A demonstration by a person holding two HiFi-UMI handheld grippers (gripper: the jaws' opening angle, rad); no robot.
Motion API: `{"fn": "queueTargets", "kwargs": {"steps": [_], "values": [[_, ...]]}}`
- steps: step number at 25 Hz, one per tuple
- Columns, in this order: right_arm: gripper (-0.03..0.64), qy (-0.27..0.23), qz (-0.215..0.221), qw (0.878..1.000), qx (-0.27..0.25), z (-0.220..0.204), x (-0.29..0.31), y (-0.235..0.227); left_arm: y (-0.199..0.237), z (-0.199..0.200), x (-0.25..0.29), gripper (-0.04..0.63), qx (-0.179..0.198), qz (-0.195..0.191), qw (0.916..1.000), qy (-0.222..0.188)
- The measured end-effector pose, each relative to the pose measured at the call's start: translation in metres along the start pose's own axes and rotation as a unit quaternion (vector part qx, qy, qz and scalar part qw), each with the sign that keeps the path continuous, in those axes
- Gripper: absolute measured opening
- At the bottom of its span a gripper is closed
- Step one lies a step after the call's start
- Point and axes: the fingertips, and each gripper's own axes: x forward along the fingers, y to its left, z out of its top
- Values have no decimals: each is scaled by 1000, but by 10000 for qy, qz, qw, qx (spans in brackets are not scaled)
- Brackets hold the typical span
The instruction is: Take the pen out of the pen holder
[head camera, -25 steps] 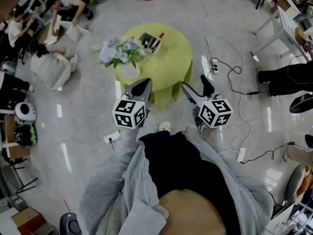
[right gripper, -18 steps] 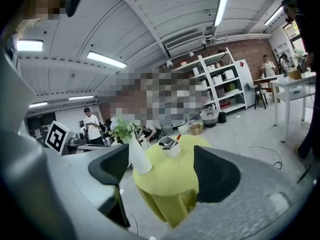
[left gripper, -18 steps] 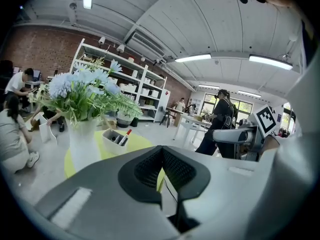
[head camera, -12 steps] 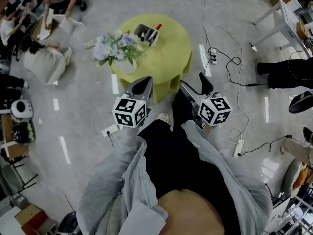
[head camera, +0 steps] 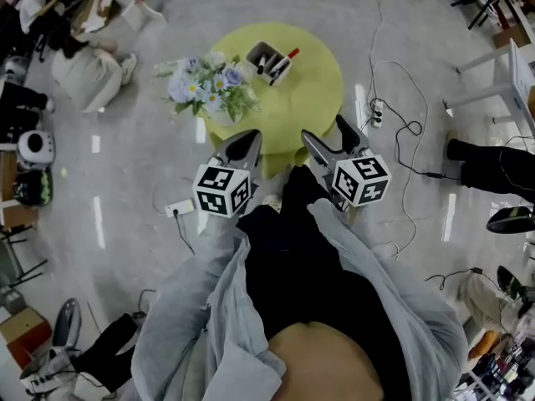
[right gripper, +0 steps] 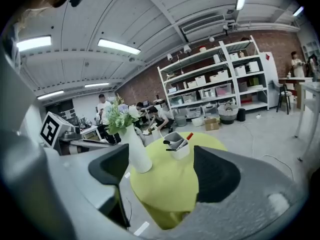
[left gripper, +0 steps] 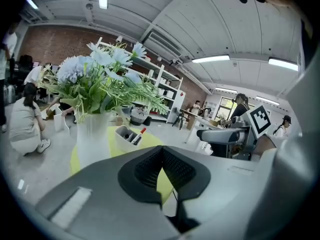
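Jaws of left hand-held gripper clenched empty, right hand-held gripper gaping empty, pen holder well apart

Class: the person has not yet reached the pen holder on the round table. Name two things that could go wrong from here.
The flower vase stands on the near side of the table, close to the pen holder; a reach by the shut left gripper could tip it. Several pens lean together in the holder, so the open right gripper might catch more than the red-capped pen or topple the holder.
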Motion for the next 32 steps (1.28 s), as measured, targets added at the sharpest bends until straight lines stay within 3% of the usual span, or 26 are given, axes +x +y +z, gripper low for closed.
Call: {"fn": "queueTargets", "kwargs": {"steps": [4,8,15,17,22,28,32], "values": [[394,389,289,9971,-587,0,40,-7,12,6,6,15,-136,312,9994,-23],[383,874,634,9863,-1251,-11,78,-12,17,9,8,15,-327,620,9975,-67],[379,1283,1239,9664,-1851,-18,138,-7,35,3,3,15,-702,1253,9895,-135],[371,1390,1313,9549,-2271,-24,154,-9,39,1,1,15,-830,1457,9857,-179],[337,1638,1407,9125,-3474,-41,185,-15,43,-8,-3,17,-1099,1843,9765,-217],[325,1888,1649,8738,-4167,-65,211,-17,46,-21,-13,15,-1435,2331,9616,-211],[294,1932,1646,8600,-4426,-70,225,-20,47,-23,-14,17,-1562,2509,9551,-223]]}}
